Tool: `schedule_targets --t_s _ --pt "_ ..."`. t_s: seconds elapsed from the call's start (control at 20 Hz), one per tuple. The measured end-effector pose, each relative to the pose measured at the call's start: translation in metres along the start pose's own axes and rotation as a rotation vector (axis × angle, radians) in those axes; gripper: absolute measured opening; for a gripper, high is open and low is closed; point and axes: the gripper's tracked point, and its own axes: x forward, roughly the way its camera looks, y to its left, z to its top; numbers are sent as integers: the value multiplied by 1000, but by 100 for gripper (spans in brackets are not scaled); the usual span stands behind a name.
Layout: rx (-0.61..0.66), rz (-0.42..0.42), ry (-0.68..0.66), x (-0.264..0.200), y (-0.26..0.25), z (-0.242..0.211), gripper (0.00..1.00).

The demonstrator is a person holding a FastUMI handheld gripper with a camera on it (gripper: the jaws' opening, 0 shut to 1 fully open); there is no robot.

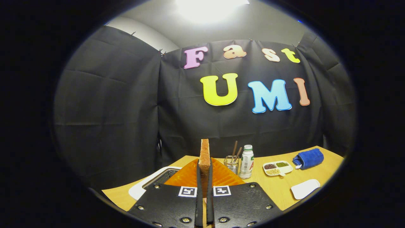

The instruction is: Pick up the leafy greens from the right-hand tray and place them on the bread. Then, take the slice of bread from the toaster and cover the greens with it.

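A toasted slice of bread [204,153] stands on edge between my fingers, its upper half rising above the fingertips. My gripper [204,167] is shut on the slice, held above the table. The white toaster [148,183] lies below and to the left of the fingers, its slot partly hidden by the gripper body. An orange mat or tray [186,177] spreads out under and behind the fingers. The greens and the lower bread are hidden from me.
On the wooden table [278,190] beyond the fingers stand a glass holder with sticks [232,163] and a white bottle [246,161]. Further right lie a divided dish of beans [277,167], a blue cloth [308,158] and a small white tray [305,189].
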Motion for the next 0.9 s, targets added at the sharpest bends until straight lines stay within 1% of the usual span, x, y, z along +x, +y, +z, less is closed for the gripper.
schedule_targets --t_s 0.4,0.5,0.65,0.8,0.9 --pt "27 -109 66 -3 -62 -34 5" --pt "52 -121 76 -3 -67 -41 5" --pt "53 -137 82 0 -74 -49 5" --pt "52 -151 89 13 -74 -59 5" --pt "57 -143 111 24 -68 -70 5"
